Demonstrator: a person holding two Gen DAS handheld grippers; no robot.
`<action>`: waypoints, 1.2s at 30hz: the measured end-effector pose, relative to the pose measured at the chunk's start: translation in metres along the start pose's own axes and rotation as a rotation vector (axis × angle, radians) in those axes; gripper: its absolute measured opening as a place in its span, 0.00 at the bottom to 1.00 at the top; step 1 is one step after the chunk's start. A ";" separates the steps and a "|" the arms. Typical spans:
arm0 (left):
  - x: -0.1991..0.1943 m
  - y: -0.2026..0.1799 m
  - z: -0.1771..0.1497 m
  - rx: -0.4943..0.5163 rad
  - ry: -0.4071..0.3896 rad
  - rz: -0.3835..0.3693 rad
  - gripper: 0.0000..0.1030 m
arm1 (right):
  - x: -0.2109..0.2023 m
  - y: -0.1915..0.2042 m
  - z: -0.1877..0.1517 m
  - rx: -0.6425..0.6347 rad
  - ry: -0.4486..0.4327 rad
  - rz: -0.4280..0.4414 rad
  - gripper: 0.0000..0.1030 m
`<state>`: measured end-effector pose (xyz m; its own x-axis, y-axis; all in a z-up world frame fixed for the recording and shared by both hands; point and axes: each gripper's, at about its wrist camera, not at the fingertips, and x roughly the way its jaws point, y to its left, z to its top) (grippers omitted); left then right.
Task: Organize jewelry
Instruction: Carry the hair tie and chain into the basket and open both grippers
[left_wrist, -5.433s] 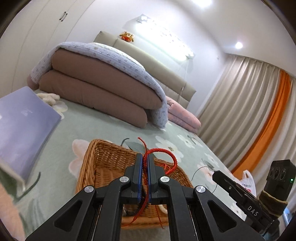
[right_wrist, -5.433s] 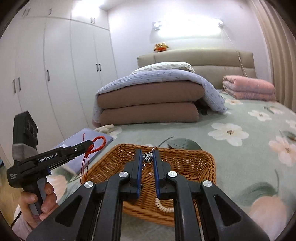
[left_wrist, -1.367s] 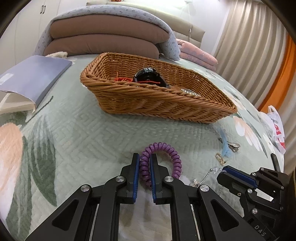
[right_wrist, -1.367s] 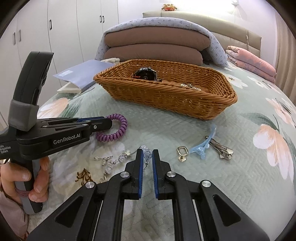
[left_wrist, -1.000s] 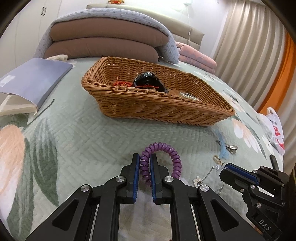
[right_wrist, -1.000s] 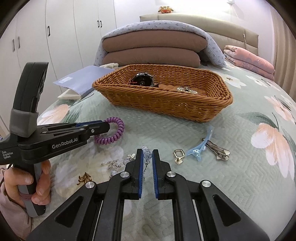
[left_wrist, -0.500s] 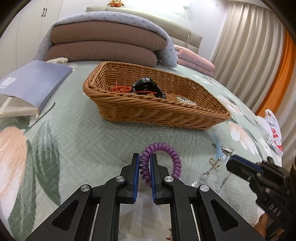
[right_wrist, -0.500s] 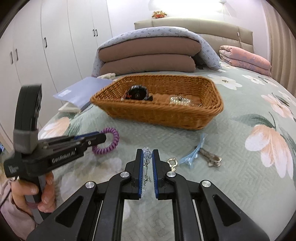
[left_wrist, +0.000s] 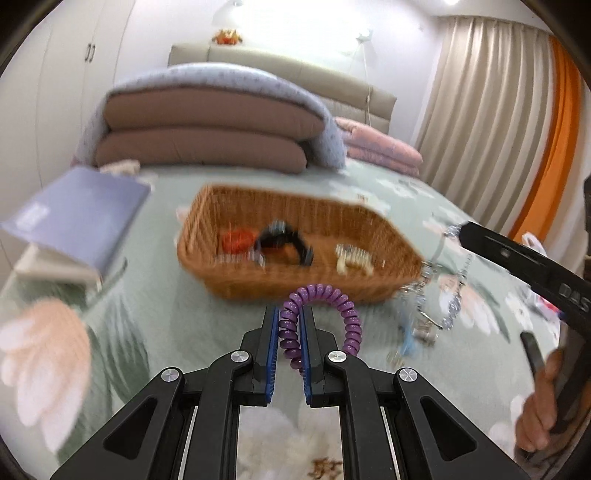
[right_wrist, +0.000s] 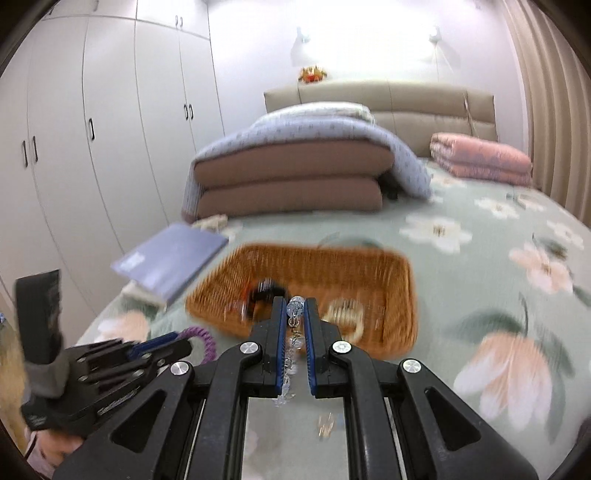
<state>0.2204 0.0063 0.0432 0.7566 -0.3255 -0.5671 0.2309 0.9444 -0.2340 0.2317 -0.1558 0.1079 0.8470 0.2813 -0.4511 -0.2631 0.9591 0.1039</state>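
- Left gripper (left_wrist: 287, 325) was clamped on a purple coil bracelet (left_wrist: 320, 311), held above the bedspread (left_wrist: 155, 325) just short of the basket (left_wrist: 295, 275).
- Right gripper (right_wrist: 295, 314) was pinched shut on a beaded chain (right_wrist: 294, 309) — crystal beads dangling between and below the fingers.
- Basket held a red cord (left_wrist: 238, 240), black watch (left_wrist: 282, 240) and a pale beaded piece (left_wrist: 352, 258) — blurry.
- Blue hair clip (left_wrist: 408, 341) lay on the bedspread, right of the basket.
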 end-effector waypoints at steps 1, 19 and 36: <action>-0.003 -0.002 0.010 -0.002 -0.016 -0.003 0.11 | 0.004 -0.001 0.007 0.000 -0.013 -0.003 0.11; 0.114 -0.030 0.036 -0.018 -0.001 -0.017 0.11 | 0.105 -0.095 -0.002 0.133 0.059 -0.058 0.11; 0.038 -0.023 0.030 -0.036 -0.139 -0.168 0.41 | 0.029 -0.106 -0.008 0.191 -0.008 0.009 0.42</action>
<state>0.2621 -0.0269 0.0505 0.7871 -0.4659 -0.4042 0.3404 0.8746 -0.3453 0.2804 -0.2496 0.0766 0.8487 0.2894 -0.4426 -0.1792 0.9448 0.2743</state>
